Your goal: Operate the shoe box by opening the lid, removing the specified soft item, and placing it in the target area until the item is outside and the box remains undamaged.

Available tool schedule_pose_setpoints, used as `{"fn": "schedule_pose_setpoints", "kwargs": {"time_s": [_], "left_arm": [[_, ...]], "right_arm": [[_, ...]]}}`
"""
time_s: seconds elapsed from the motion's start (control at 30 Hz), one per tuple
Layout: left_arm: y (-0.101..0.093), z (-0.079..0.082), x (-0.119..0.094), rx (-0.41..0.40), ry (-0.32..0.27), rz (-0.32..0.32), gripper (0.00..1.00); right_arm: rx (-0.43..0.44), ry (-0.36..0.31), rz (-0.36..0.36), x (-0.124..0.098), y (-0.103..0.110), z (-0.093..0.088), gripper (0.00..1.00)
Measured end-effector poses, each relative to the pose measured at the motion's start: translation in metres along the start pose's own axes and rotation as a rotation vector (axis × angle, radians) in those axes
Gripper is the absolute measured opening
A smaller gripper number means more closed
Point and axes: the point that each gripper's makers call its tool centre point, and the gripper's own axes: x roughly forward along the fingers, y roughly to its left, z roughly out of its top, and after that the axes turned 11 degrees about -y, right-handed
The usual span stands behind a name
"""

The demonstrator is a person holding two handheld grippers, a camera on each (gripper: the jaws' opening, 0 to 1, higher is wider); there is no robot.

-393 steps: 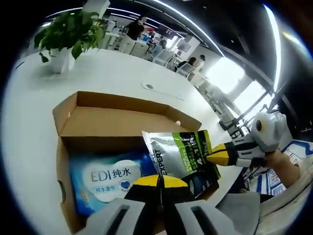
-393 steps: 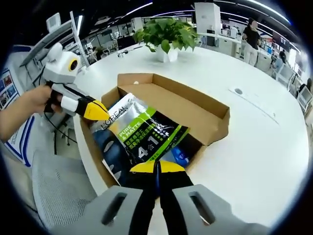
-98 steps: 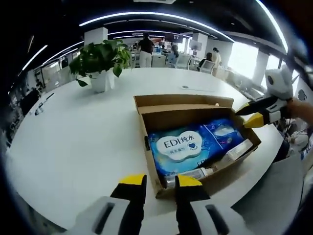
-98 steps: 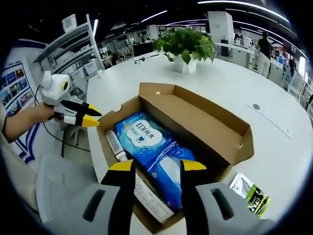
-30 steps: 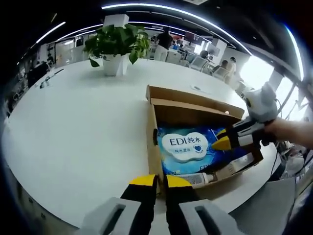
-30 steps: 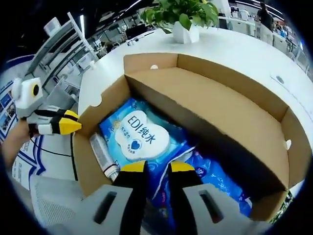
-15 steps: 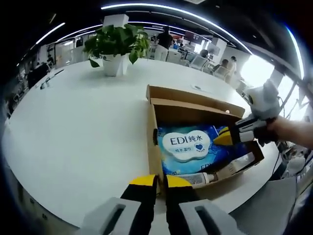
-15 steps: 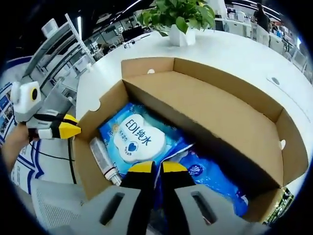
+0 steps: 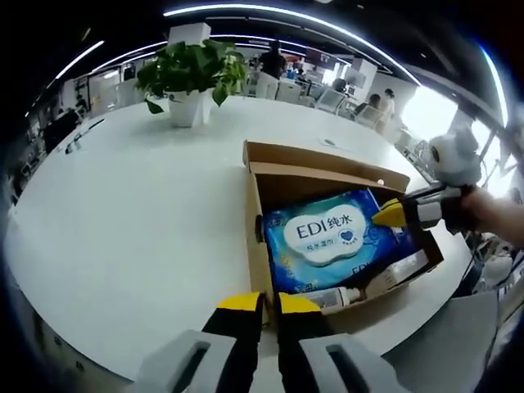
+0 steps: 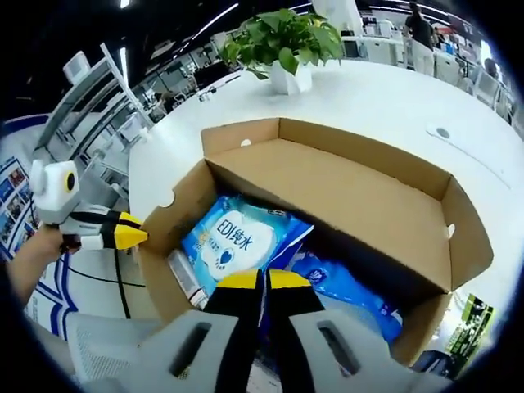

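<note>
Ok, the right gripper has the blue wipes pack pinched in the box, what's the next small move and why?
Probably lift straight up. The right gripper is shut on the EDI wipes pack, whose one end already tilts up, but it sits inside the cardboard box. A slow vertical lift should clear the walls without tearing them. The left gripper waits shut beside the box.

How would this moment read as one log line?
box: open | right gripper: shut on wipes pack, lifting | left gripper: shut, idle
</note>
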Motion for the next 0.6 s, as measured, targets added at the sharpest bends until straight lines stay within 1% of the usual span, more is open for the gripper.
{"fn": "schedule_pose_setpoints", "kwargs": {"time_s": [0.13,0.3,0.6], "left_arm": [[0.000,0.001,0.001,0.010,0.008,0.002,0.05],[0.000,0.000,0.001,-0.006,0.014,0.009,0.05],[-0.001,0.000,0.000,0.007,0.030,0.007,0.04]], "right_arm": [[0.010,-0.016,-0.010,-0.008,-0.004,0.001,0.00],[0.028,-0.030,-0.027,-0.016,-0.010,0.001,0.00],[0.044,-0.062,-0.050,-0.035,-0.017,0.005,0.00]]}}
